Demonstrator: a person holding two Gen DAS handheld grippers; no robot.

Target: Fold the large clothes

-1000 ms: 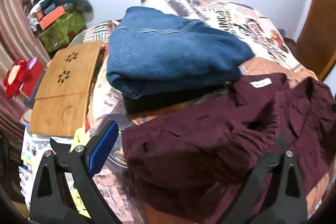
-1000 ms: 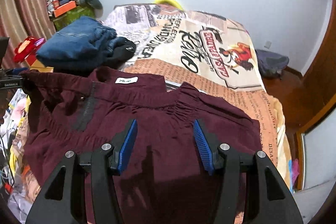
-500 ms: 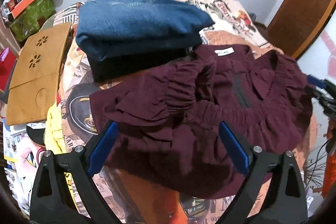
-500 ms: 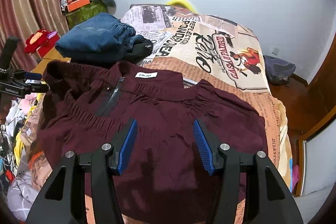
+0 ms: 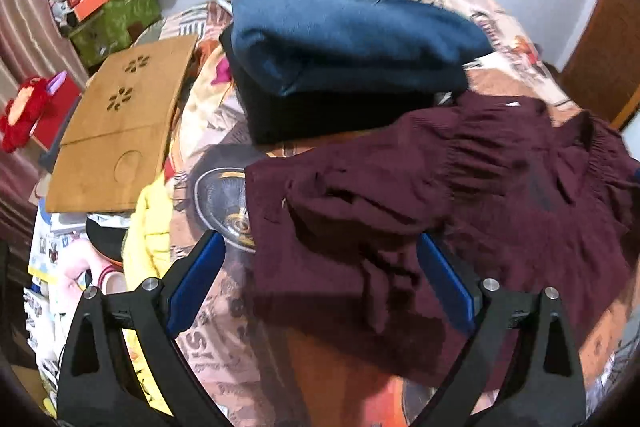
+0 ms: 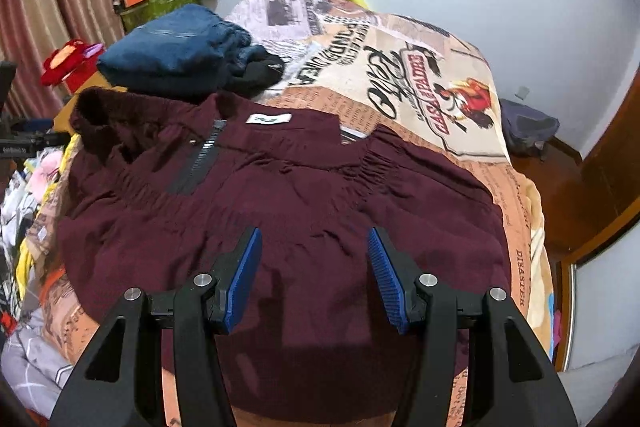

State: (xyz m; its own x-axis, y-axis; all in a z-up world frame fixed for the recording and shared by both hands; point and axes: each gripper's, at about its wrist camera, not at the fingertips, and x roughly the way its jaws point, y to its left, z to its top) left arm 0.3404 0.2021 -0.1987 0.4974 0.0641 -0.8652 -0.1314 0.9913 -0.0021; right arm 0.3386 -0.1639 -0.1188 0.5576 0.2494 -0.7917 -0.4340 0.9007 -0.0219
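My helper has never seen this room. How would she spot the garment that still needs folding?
On the printed bedspread, near its front edge, lies a maroon garment. It is spread flat with a white label, unlike the folded blue jeans behind.

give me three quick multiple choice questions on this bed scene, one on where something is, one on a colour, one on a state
1. Where does the blue folded garment lie?
A. on a black garment
B. on the floor
C. in a drawer

2. What colour is the garment spread in front of both tools?
A. yellow
B. maroon
C. white

3. How is the right tool?
A. shut on cloth
B. open above the cloth
C. out of view

Answers: 1 A, black fabric shows under the blue stack. 2 B, dark maroon in both views. 3 B, its blue pads stand apart with nothing between them; the left tool is open too.
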